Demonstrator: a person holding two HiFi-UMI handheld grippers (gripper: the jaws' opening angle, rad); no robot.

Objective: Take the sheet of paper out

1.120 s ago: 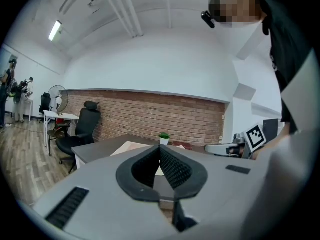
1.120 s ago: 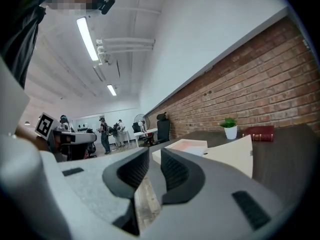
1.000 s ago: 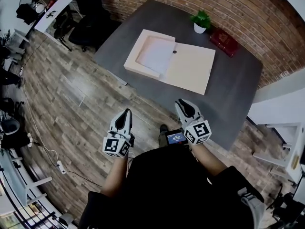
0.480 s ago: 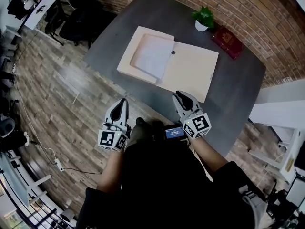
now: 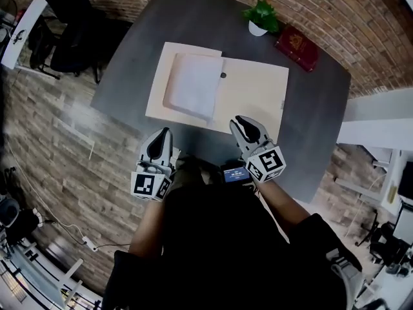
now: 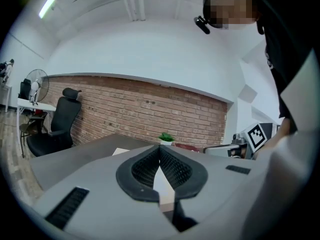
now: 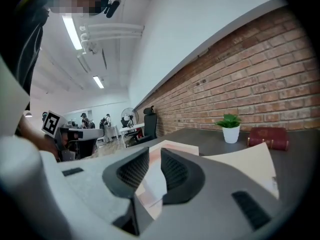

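An open beige box (image 5: 155, 89) lies on the dark grey table (image 5: 193, 18), with a white sheet of paper (image 5: 193, 86) resting in its left tray. Its lid (image 5: 255, 99) is folded flat to the right. My left gripper (image 5: 161, 134) hovers at the table's near edge just short of the tray, and its fingertips meet with nothing between them (image 6: 160, 151). My right gripper (image 5: 240, 121) is over the lid's near edge and stands open with nothing between its pads (image 7: 155, 151). In the right gripper view the box (image 7: 180, 145) shows beyond the jaws.
A small potted plant (image 5: 259, 18) and a red book (image 5: 297, 47) stand at the table's far right side. A black office chair (image 5: 71, 37) is on the wood floor to the left. A white shelf unit (image 5: 377, 134) stands to the right.
Both grippers and the person have moved forward to the table. The left gripper now reaches its near edge and the right one is over the lid. The box and sheet lie unmoved.
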